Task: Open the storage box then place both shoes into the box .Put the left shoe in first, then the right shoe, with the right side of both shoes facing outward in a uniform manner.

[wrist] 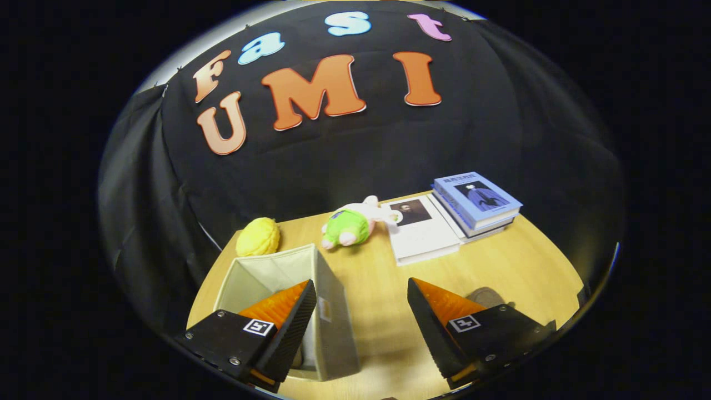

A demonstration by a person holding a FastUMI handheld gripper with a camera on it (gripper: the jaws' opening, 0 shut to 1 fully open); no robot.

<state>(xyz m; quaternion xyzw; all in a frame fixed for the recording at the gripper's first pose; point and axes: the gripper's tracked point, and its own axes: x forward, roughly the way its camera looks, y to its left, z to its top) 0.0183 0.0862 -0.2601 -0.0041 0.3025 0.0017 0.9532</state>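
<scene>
The gripper point(361, 311) hangs spread wide, holding nothing. The storage box point(333, 311) sits lower left in the frame on the table point(500, 266), its near wall between the fingers (top apparently open already).

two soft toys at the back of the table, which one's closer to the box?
The yellow plush. It sits just beyond the far corner of the open storage box; the green-and-white plush lies further over, beside the books. Gripper open, empty.
</scene>
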